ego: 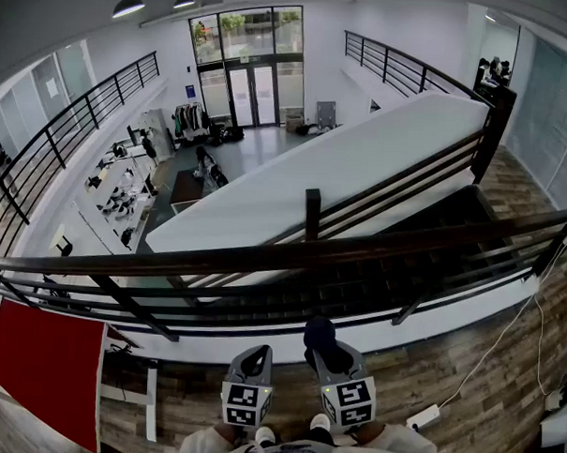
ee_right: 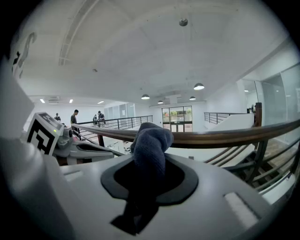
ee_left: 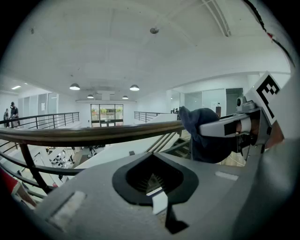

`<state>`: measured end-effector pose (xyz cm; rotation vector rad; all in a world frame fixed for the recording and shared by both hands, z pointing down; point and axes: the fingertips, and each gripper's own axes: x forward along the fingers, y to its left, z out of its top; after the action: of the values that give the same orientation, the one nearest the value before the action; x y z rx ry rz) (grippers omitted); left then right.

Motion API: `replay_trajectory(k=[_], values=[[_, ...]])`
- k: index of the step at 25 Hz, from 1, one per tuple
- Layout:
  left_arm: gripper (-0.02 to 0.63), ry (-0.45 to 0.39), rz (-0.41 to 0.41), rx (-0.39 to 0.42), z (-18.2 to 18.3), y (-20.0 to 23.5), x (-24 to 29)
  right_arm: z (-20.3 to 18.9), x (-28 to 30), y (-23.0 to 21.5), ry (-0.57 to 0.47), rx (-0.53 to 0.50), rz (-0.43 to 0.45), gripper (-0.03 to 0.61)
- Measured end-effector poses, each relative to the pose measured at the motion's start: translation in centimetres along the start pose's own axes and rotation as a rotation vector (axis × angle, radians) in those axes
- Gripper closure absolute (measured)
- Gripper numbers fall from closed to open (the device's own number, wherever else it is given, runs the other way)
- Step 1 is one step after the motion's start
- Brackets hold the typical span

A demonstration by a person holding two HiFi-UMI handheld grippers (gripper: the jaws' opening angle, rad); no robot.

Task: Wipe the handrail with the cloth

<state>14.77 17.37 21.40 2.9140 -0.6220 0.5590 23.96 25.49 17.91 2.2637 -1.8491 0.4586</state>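
Note:
The dark wooden handrail (ego: 292, 254) runs across the head view from left to right, just ahead of both grippers. My right gripper (ego: 323, 349) is shut on a dark blue cloth (ego: 318, 331) that bunches up above its jaws, a little short of the rail. In the right gripper view the cloth (ee_right: 150, 145) stands up out of the right gripper (ee_right: 149, 176), with the handrail (ee_right: 225, 137) behind it. My left gripper (ego: 253, 360) is beside it, shut with nothing held. The left gripper view shows the left gripper (ee_left: 151, 180), the handrail (ee_left: 93, 133) and the cloth (ee_left: 201, 138).
Thin black metal bars (ego: 261, 304) run under the handrail. Beyond it a staircase (ego: 423, 246) drops to a lower hall. A red panel (ego: 47, 370) stands at the lower left. A white power strip (ego: 423, 417) with a cable lies on the wooden floor at the right.

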Motion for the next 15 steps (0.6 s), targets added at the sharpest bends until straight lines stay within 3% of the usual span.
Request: replay_trajectory(k=[4, 8, 15], values=[[0.611, -0.029, -0.003, 0.033, 1.7, -3.4, 2.1, 0.0, -0.8, -3.2, -0.02, 0.013, 0.015, 0.488], [0.612, -0.002, -0.008, 0.021, 1.4, -5.1, 3.6, -0.4, -0.8, -5.6, -0.018, 0.026, 0.021, 0.488], [0.611, 0.011, 0.031, 0.009, 2.0, -4.7, 4.2, 0.0, -0.3, -7.2, -0.04, 0.049, 0.04, 0.486]])
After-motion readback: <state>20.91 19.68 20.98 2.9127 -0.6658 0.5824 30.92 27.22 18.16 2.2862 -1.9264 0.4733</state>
